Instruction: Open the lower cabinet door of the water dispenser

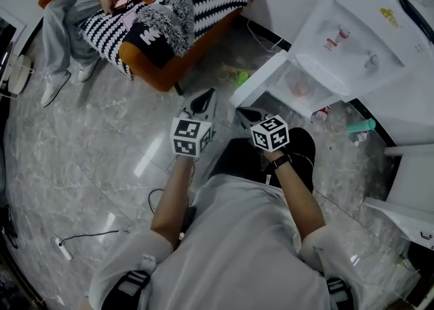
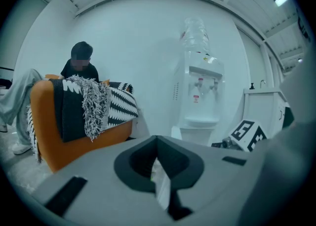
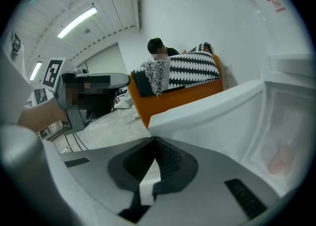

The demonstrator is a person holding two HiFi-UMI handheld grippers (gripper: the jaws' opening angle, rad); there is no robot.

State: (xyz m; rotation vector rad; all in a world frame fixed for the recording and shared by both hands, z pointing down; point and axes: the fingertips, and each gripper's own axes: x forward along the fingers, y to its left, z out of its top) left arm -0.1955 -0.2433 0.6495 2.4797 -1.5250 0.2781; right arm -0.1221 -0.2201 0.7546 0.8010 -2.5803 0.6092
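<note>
Both tongs together, nothing in them: left tongs [image 1: 202, 102], right tongs [image 1: 248, 114]. Lower cabinet door [image 1: 260, 79] of water dispenser [image 1: 352, 37] stands swung open, edge just beyond my right tips; can't tell if touching.

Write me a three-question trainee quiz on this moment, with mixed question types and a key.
1. True or false: the lower cabinet door of the water dispenser stands open.
2. The right gripper has its jaws: A) wide apart B) together, with nothing between them C) holding a spoon.
3. What colour is the sofa body?
Key: 1 true; 2 B; 3 orange.
</note>
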